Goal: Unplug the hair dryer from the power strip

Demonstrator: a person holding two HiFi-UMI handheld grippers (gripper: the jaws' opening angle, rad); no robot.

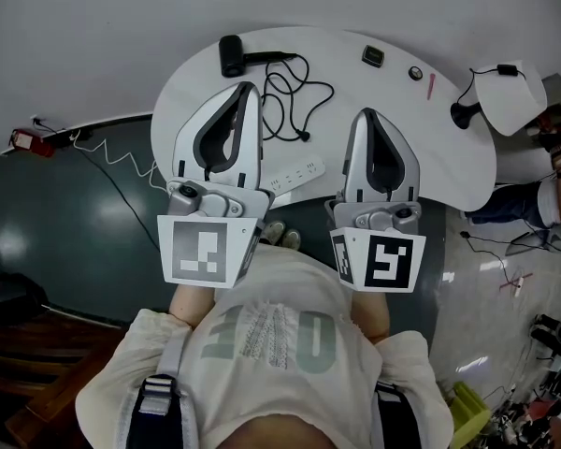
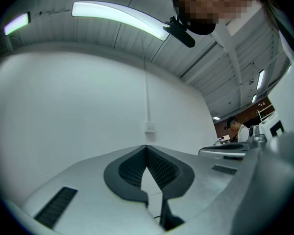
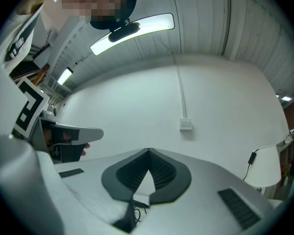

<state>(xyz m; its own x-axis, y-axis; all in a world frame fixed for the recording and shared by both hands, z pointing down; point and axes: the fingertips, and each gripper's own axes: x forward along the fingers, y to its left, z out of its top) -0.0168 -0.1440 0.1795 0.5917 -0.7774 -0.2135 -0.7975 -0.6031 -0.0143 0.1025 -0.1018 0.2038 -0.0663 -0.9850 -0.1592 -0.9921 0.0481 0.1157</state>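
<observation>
I held my left tool (image 1: 251, 88) and right tool (image 1: 366, 113) closed, empty, at six o'clock, seemingly idle, hair dryer (image 1: 232, 56) at twelve.

Left hand-held gripper (image 1: 251, 89) and right (image 1: 366, 114) closed

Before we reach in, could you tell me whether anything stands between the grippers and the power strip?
Nothing visible does. The power strip lies bare on the table between the left gripper and right gripper, both shut and empty. The black cord loops beyond it, not over it.
</observation>
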